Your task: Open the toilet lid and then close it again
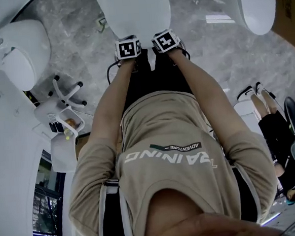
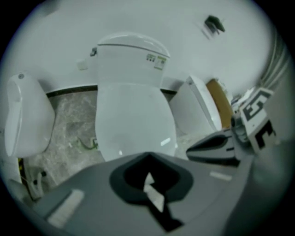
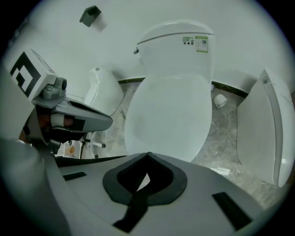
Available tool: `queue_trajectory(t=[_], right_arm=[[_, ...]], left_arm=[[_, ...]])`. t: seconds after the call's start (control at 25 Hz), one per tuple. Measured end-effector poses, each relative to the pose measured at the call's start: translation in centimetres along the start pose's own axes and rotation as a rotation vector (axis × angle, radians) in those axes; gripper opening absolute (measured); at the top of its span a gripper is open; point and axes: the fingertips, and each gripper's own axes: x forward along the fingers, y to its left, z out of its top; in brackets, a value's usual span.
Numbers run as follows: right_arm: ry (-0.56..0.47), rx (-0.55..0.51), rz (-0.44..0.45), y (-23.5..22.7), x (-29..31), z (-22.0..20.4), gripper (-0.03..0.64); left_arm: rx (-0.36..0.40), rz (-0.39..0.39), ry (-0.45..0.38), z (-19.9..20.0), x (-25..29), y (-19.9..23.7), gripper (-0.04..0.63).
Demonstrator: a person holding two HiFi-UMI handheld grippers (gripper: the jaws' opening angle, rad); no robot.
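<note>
**Desk:** What does the head view show?

**Photographer:** A person bends over a toilet. The left hand-held gripper [image 1: 128, 49] and right hand-held gripper [image 1: 165, 41] hang side by side at 12 o'clock, just short of the toilet lid [image 1: 134, 9]. More white fixtures stand on the floor [image 1: 75, 39] at 10 and 2 o'clock.

**Desk:** And the left gripper view?

**Photographer:** The lid lies flat on the bowl at centre, with the tank [image 2: 129, 60] behind it at 12 o'clock. The left jaws are clenched on nothing and clear of the lid. The right tool sits close at 3 o'clock.

**Desk:** The right gripper view?

**Photographer:** Much the same. The right jaws are pressed together and empty, the lid is down ahead of them, and the left tool is at 9 o'clock.

**Desk:** What could go wrong?

**Photographer:** I'd judge the lid glossy and rounded, so closed tips hooked under its front edge could skid off. If it slips partway up, it falls and slams on the bowl. Swung up too hard, it knocks against the tank. The two tools are also so close together that an uneven lift could make them clash or twist the lid on its hinge.
</note>
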Motion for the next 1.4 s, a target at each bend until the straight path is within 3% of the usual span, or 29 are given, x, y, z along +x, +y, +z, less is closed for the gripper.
queue_trajectory(t=[0.08,0.16,0.4,0.52,0.76,1.4], right_arm=[[-0.037,-0.001,0.002,0.1,-1.4,1.1,0.009],[-0.083,-0.017,0.012,0.8,-3.5,3.0,0.009],[-0.231,-0.170,-0.048,1.0,-10.6,9.0,0.009],[-0.403,-0.189,-0.056,2.0,-14.8,13.5,0.009],[-0.595,-0.218,-0.040,4.0,-21.6,18.9,0.009],[-1.086,-0.413,-0.113,8.7,-43.8,27.8,0.009]], left_arm=[[-0.032,-0.014,-0.042,1.4,-1.8,-0.9,0.003],[-0.016,-0.012,-0.089,3.4,-3.5,-1.5,0.003],[0.112,0.002,-0.259,10.8,-9.1,-4.4,0.003],[0.183,0.007,-0.350,14.0,-12.5,-5.4,0.003],[0.272,0.016,-0.536,20.3,-19.9,-6.5,0.003],[0.464,0.056,-1.051,30.6,-40.0,-12.7,0.003]])
